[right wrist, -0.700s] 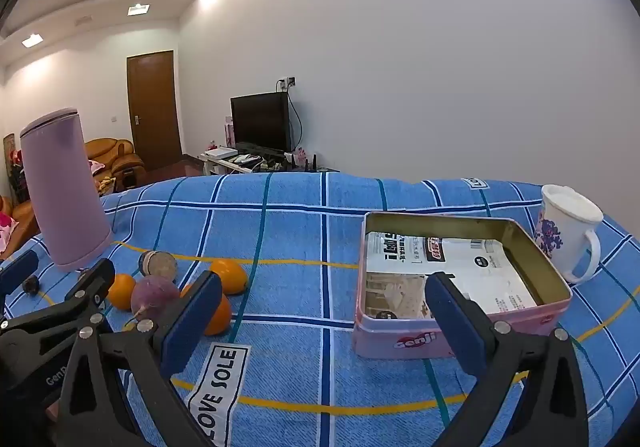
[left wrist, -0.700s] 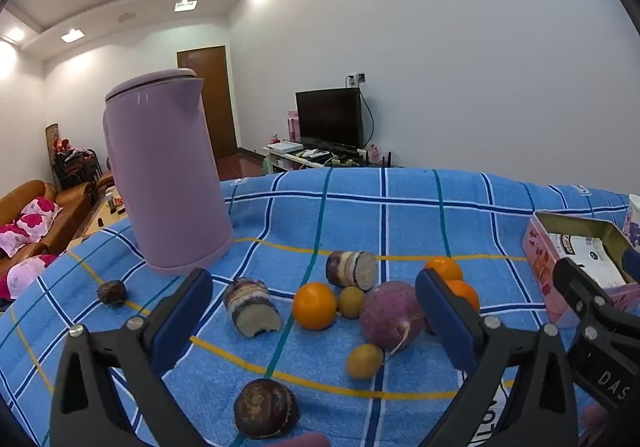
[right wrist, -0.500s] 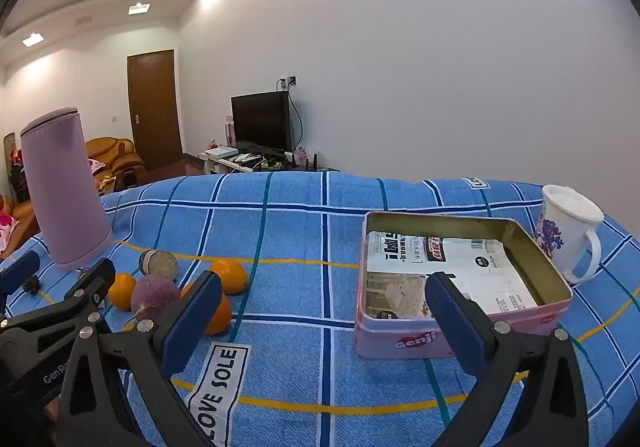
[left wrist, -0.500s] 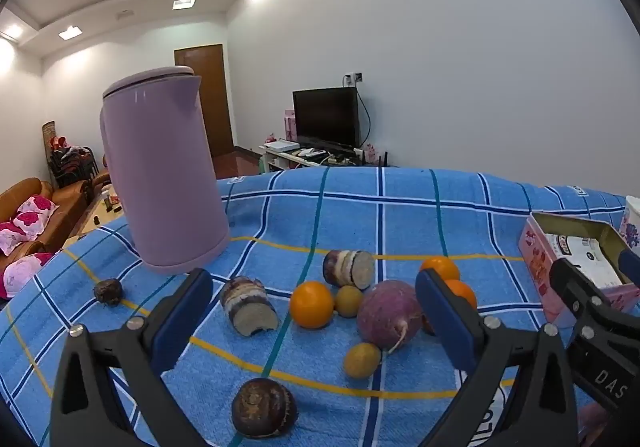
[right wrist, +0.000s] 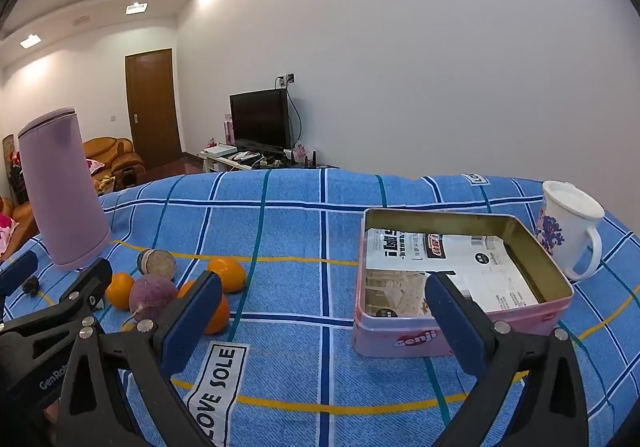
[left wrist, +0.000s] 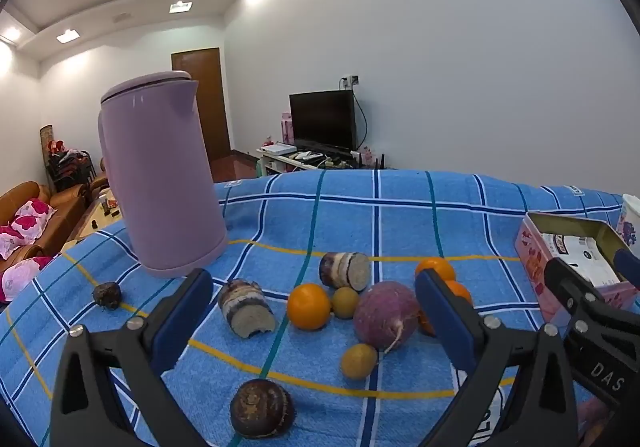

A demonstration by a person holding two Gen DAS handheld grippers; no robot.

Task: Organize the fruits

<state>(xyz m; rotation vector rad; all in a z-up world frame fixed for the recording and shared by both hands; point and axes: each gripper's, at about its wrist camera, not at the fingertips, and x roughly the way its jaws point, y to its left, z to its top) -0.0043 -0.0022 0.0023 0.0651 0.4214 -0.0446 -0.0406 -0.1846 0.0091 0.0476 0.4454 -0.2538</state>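
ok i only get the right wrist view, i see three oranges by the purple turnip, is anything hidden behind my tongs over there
Observer: Yes, a small yellow fruit lies just in front of the turnip.
Operator: anything closer in
Observer: A dark brown round fruit sits low between the fingers of the open left tongs, not gripped.
Operator: what else am i missing
Observer: A second cut root piece lies on the cloth nearer the kettle.
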